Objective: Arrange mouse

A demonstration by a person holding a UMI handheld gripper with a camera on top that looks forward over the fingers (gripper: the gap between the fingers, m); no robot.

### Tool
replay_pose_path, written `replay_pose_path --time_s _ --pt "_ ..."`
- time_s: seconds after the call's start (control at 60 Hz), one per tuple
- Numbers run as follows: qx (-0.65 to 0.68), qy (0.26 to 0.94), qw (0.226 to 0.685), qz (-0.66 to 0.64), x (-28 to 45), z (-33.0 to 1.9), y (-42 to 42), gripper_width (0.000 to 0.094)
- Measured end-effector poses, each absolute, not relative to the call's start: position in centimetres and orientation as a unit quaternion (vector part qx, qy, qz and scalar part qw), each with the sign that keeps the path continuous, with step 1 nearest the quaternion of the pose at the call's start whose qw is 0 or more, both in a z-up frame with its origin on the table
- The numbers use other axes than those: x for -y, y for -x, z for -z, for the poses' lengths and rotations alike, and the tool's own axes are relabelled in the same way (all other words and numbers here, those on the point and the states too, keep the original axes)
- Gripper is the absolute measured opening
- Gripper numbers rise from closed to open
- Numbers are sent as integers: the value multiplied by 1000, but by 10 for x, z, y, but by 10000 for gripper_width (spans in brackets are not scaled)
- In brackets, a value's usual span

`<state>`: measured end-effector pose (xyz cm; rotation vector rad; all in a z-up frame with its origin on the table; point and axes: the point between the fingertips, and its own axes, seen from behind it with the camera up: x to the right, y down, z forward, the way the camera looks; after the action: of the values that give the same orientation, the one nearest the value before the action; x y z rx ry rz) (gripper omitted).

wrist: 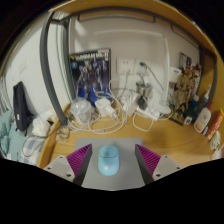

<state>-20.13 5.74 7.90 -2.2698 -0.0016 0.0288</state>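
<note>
Fingers of the gripper (108,170) frame the lower part of the gripper view, each showing a striped magenta pad (147,158) on its inner face, and between them sits a small pale-blue rounded object that we take to be the mouse (108,158). Its shell looks smooth and faintly translucent, domed on top, with no cable that we can make out. Narrow gaps appear between the mouse and the pad on either side, and we cannot tell whether it is lifted or resting on something hidden below, so we read the fingers as partly open about the mouse rather than pressed on it. Beyond the fingers lies a wooden counter (120,135), crowded along its far edge: a heap of white cables and chargers (95,110), a white adapter with its lead (146,113), and a row of small bottles and boxes (185,105) toward one end. A dark flat device (20,103) leans at the other end, and a poster (88,72) of an armoured figure stands against the pale wall behind. We judge the step in hand to be carrying or positioning the mouse toward its place on the counter, with the placing itself not yet done. The next move, in our judgement, calls for choosing a bare stretch of wood short of the cable heap, bringing the mouse down level there, and only then spreading the fingers fully.
</note>
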Motion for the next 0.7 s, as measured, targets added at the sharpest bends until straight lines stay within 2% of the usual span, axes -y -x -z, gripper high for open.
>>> replay_pose_path --time_s 0.183,0.333,0.533,0.7 --pt "8 890 454 -39 -18 -177 185 849" --pt "11 881 471 -46 25 -235 158 848" --pt "12 870 490 -48 71 -279 117 845" --pt "25 864 500 -47 98 -289 91 842"
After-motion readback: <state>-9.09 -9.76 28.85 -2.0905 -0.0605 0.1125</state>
